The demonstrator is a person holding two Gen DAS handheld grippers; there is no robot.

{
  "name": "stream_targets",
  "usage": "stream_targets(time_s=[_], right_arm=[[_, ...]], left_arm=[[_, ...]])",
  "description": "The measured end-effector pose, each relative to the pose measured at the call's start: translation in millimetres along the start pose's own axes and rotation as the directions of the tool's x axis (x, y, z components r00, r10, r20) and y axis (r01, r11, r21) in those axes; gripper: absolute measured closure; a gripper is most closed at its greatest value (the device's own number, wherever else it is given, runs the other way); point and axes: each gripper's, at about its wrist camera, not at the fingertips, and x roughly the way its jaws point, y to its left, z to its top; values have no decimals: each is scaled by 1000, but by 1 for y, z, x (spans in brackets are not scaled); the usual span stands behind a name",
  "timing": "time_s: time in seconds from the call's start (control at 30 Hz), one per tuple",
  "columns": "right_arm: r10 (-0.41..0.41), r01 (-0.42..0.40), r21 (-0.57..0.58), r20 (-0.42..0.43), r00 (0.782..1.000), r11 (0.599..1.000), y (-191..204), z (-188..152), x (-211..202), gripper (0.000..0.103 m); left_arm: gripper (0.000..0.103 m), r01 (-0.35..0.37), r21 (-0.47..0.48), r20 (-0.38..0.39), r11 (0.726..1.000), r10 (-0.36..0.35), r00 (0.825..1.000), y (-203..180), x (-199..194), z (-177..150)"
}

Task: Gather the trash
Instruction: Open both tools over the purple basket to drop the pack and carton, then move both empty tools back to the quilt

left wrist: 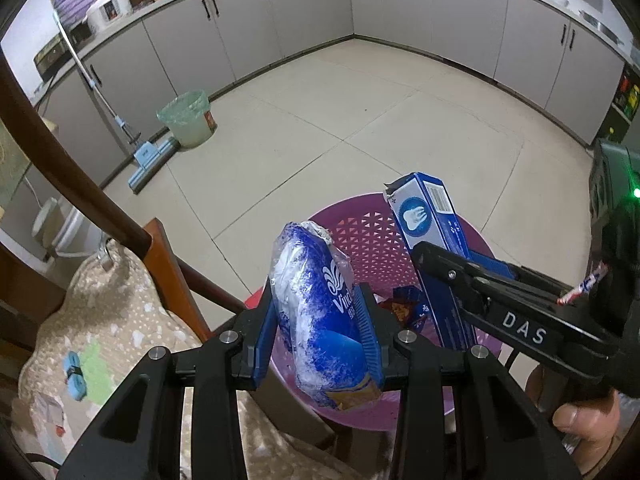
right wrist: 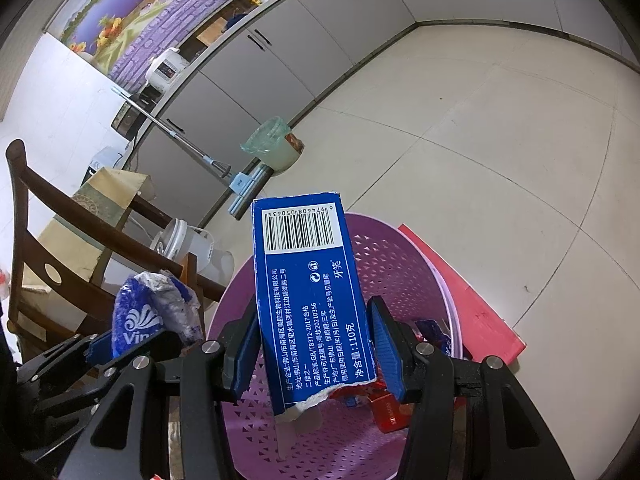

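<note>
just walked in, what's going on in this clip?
A person is collecting trash with a handheld tool in each hand. The left tool is clamped on a crumpled blue and white wrapper; the right tool grips a torn blue toothpaste box. Both hang over a purple basket that already holds some red and blue wrappers. Nothing is released yet.

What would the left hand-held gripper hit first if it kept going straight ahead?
Probably the purple basket: the left hand-held gripper, shut on the blue wrapper, points down into it. Depth is unclear.
</note>
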Motion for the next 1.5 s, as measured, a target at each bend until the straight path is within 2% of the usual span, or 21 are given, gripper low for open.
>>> stream_targets(time_s=[0.13,0.3,0.37,0.63,0.83,1.03,1.2,1.27,1.33,1.5], right_arm=[[-11,11,-2,-6,1000,1000,1,0,2,46],[-30,30,6,1,1000,1000,4,1,3,43],[-36,36,10,6,999,999,5,2,4,40],[-47,47,-19,5,999,999,20,1,6,37],[-56,56,-60,15,998,997,37,-2,6,35],[-59,60,-93,18,998,994,51,-8,8,34],[-59,59,-128,8,998,990,67,-17,14,33],[-53,53,-147,6,999,988,76,-22,16,33],[-42,43,-171,5,999,984,87,-27,18,33],[-16,14,-236,-6,1000,972,113,-41,23,33]], left_arm=[[62,27,-26,0,999,-27,1000,5,0,0],[39,42,-46,35,998,-41,999,12,-8,-2],[37,59,-64,42,996,-57,998,17,-11,-5],[36,77,-115,32,990,-74,997,35,-29,-24],[35,75,-162,33,984,-71,997,60,-55,-55],[35,15,-258,19,966,-10,1000,105,-79,-99],[35,-91,-376,0,922,98,995,161,-98,-137],[34,-142,-429,-18,892,149,989,189,-104,-154],[34,-175,-485,-40,857,178,983,215,-109,-169],[33,-200,-645,-69,738,204,976,286,-116,-207]])
